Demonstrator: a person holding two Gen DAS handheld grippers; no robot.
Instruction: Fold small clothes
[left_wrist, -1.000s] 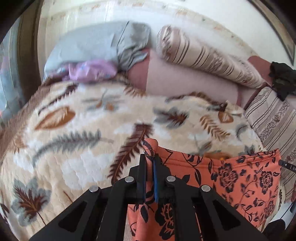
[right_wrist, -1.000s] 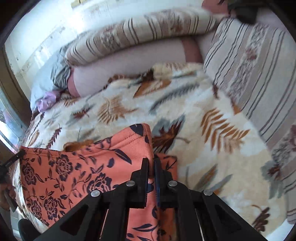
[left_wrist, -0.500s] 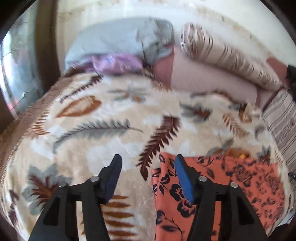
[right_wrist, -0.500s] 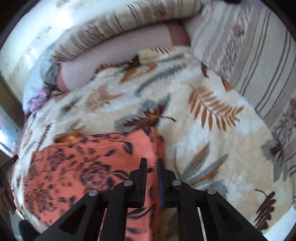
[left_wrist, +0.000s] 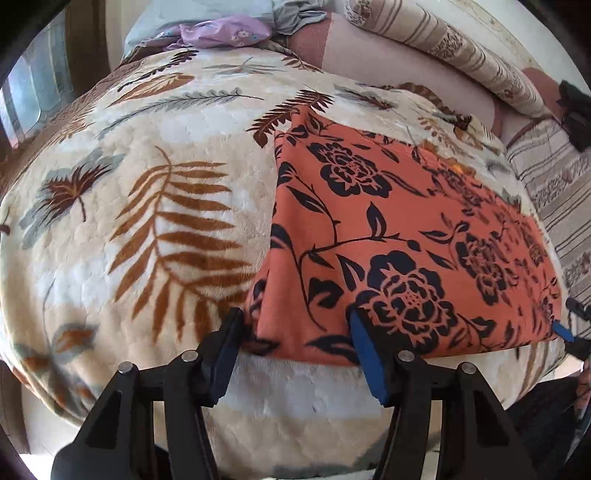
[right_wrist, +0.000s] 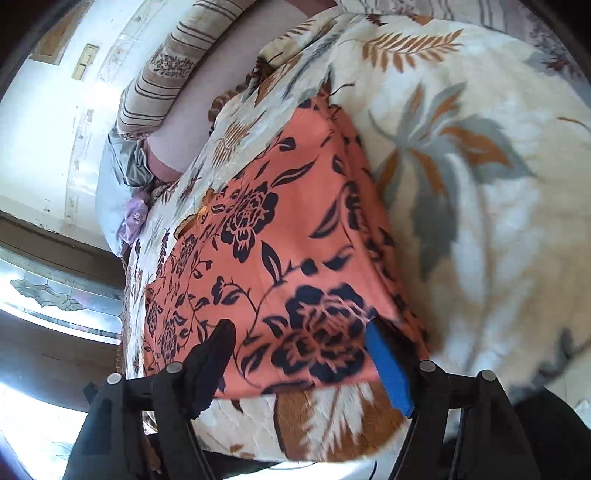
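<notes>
An orange garment with a black flower print (left_wrist: 388, 236) lies flat on the leaf-patterned blanket (left_wrist: 155, 206), folded into a rough rectangle. My left gripper (left_wrist: 295, 332) is open at the garment's near left corner, its fingers on either side of the near edge. In the right wrist view the same garment (right_wrist: 280, 243) lies under my right gripper (right_wrist: 299, 339), which is open over the near right part of the cloth. The right gripper's tip also shows at the garment's right corner in the left wrist view (left_wrist: 565, 332).
Striped bolster pillows (left_wrist: 454, 51) and a pink sheet (left_wrist: 388, 62) lie at the far side of the bed. A grey and purple pile of clothes (left_wrist: 221, 26) sits at the far left. A wall and window frame (right_wrist: 55, 288) are on the left.
Both grippers let go of the garment and opened. The cloth, held up a second ago, now lies flat on the blanket, and both grippers have drawn back to its near edge.
</notes>
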